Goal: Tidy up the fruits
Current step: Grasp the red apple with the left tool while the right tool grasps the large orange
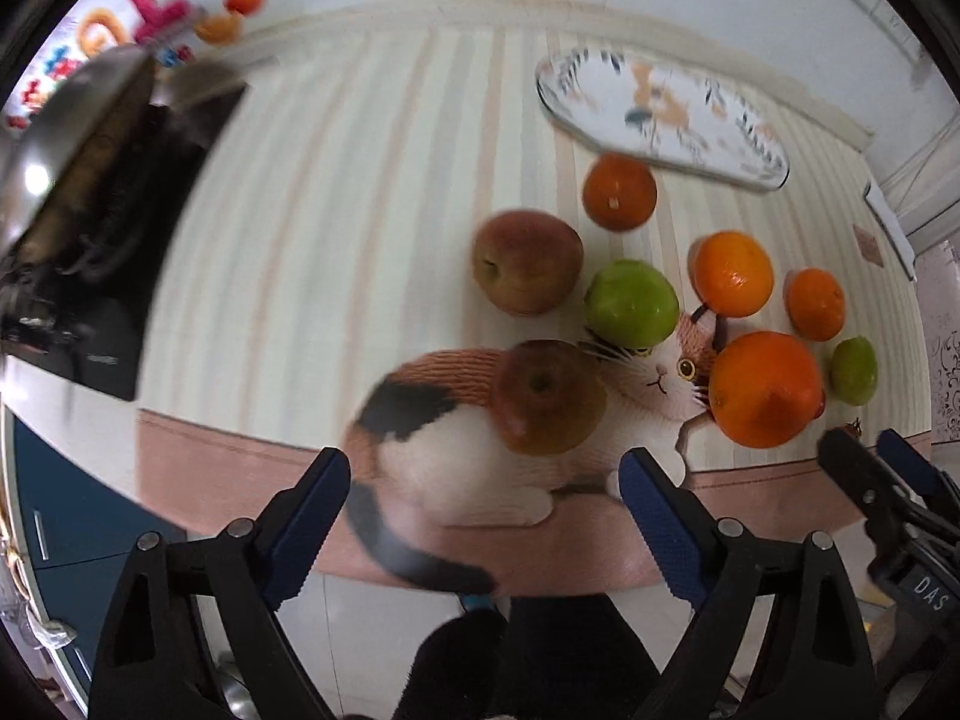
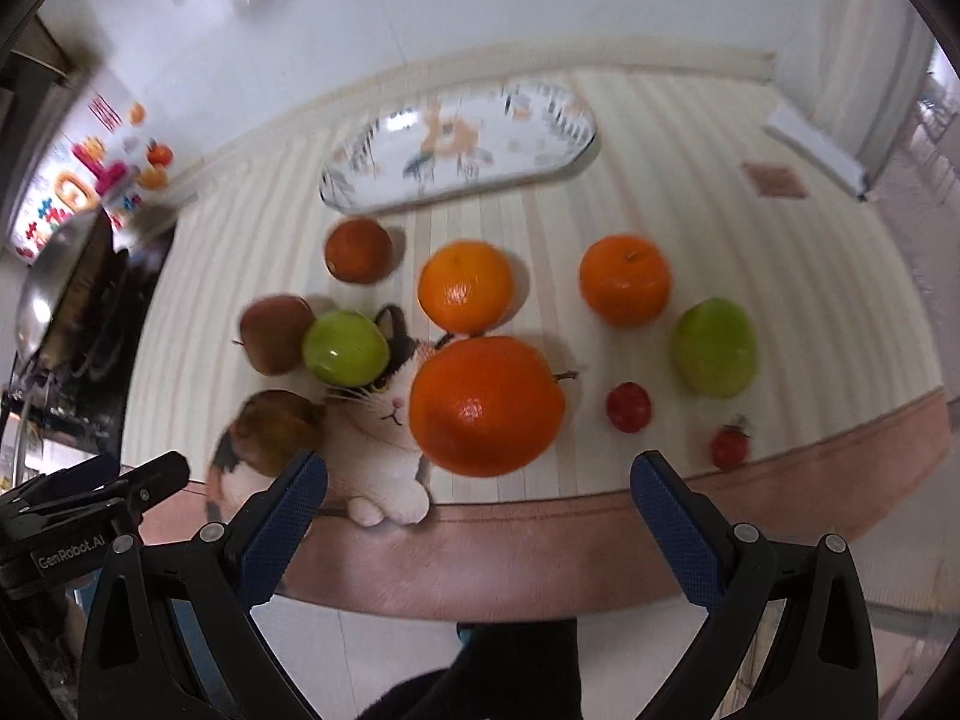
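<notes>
Both tools, left (image 1: 483, 516) and right (image 2: 477, 513), spread and empty above the mat's near edge (image 2: 540, 546).

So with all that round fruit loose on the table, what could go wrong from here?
The big orange and a red apple lie near the table's front edge; a nudge might roll either off.

The green apple sits right against another red apple, so closing on one could shove its neighbour.

Both hand-held grippers, left and right, are open, empty and close together, so they might bump each other.
</notes>
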